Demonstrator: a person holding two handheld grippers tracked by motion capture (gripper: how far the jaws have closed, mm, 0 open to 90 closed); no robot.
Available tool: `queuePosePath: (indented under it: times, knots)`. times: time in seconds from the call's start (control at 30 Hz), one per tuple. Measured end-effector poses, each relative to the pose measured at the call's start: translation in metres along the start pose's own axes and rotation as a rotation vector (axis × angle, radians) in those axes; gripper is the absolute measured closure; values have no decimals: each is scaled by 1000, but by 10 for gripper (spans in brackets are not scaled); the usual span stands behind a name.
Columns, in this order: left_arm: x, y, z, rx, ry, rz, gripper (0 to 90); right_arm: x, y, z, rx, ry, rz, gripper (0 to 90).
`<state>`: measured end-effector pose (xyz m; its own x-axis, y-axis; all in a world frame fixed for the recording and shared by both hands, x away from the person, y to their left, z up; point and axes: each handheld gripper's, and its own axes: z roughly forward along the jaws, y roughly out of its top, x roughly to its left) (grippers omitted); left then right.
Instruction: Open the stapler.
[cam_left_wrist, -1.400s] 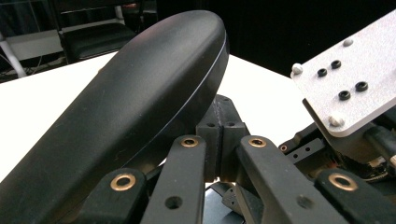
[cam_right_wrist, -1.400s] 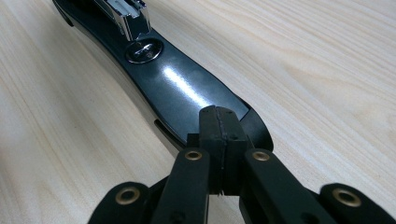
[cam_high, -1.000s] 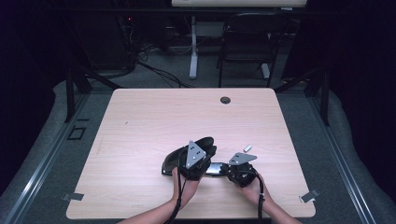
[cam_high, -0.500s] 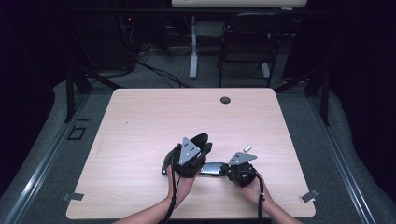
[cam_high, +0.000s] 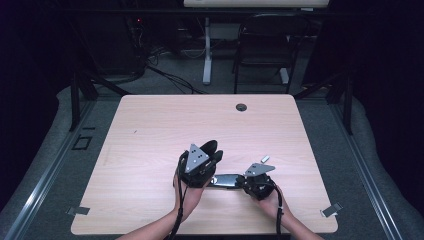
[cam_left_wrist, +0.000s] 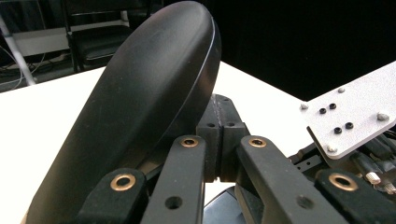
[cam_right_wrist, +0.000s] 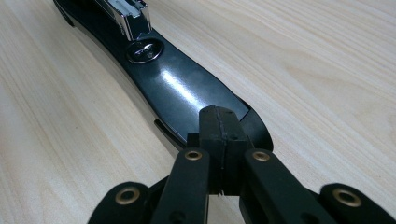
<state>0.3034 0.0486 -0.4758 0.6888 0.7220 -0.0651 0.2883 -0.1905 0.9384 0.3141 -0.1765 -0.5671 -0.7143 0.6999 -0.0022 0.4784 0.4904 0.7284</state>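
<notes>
A black stapler lies open near the front middle of the wooden table (cam_high: 150, 130). Its flat base (cam_high: 226, 180) rests on the wood, and its rounded top arm (cam_high: 210, 148) is swung up. My left gripper (cam_high: 212, 157) is shut, its closed tips (cam_left_wrist: 221, 105) right beside the raised top arm (cam_left_wrist: 140, 107), nothing between the pads. My right gripper (cam_high: 243, 182) is shut too, its tip (cam_right_wrist: 219, 116) resting on the near end of the base (cam_right_wrist: 177, 88). Farther along the base are the round anvil (cam_right_wrist: 144, 50) and the shiny staple magazine (cam_right_wrist: 126, 11).
A dark round grommet (cam_high: 241, 107) sits near the table's far edge. Metal brackets stick out at the front corners (cam_high: 77, 211) (cam_high: 331, 210). A chair (cam_high: 265, 45) and a desk leg stand behind the table on the dark floor.
My left gripper has shifted a little left and upward, and the stapler's top arm stands higher beside it. The right gripper has stayed on the base.
</notes>
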Motion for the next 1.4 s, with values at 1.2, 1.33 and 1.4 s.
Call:
queuePosePath:
  times: [1.2,1.33,1.4]
  knots:
    - [23,11,-32,-14,59,39,900,1,1,0,12,-2,-11,900]
    - [25,12,-34,-12,62,42,900,1,1,0,13,-3,-15,900]
    - [27,12,-36,-8,63,44,900,1,2,0,14,-4,-20,900]
